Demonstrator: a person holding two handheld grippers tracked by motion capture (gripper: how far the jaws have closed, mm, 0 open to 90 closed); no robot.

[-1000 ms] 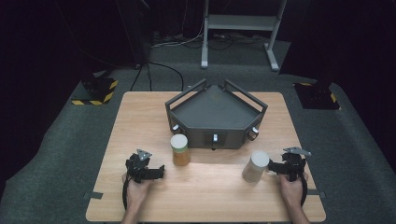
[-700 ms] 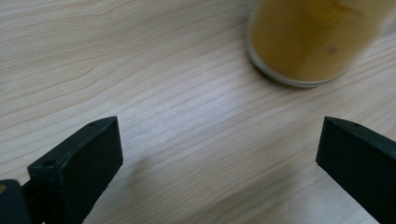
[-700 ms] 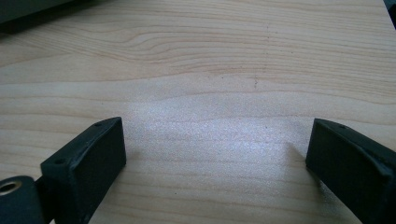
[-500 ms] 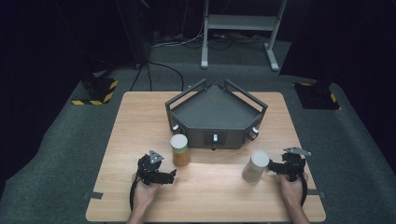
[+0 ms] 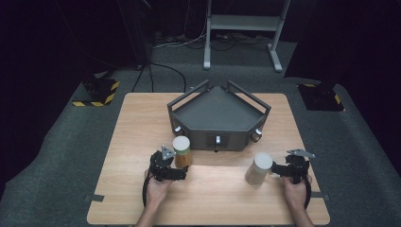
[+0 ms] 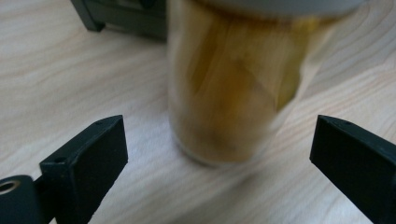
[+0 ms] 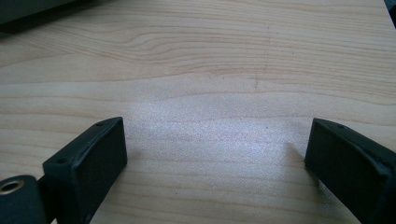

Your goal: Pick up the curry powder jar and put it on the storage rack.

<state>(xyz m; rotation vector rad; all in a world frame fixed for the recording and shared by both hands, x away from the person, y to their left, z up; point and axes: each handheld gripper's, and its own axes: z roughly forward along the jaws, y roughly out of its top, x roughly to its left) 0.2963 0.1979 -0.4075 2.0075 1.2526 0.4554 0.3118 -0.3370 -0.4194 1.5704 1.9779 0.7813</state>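
Two jars standing on the pale wooden table (image 5: pixel 118 156) | left gripper (image 5: pixel 182 171) closing in, jaws wide and just narrowing, amber glass jar with grey lid (image 6: pixel 231 88) sitting untouched beyond them, near the dark grey metal tray (image 5: pixel 215 116) front edge | right gripper (image 5: pixel 274 170) gaping, holding nothing, resting beside the white cylindrical jar (image 5: pixel 258 169) | bare wood lying between both jars.

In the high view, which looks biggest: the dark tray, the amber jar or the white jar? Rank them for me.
1. Dark tray, by far the largest.
2. and 3. Amber jar and white jar: they look about the same size, too close to rank.
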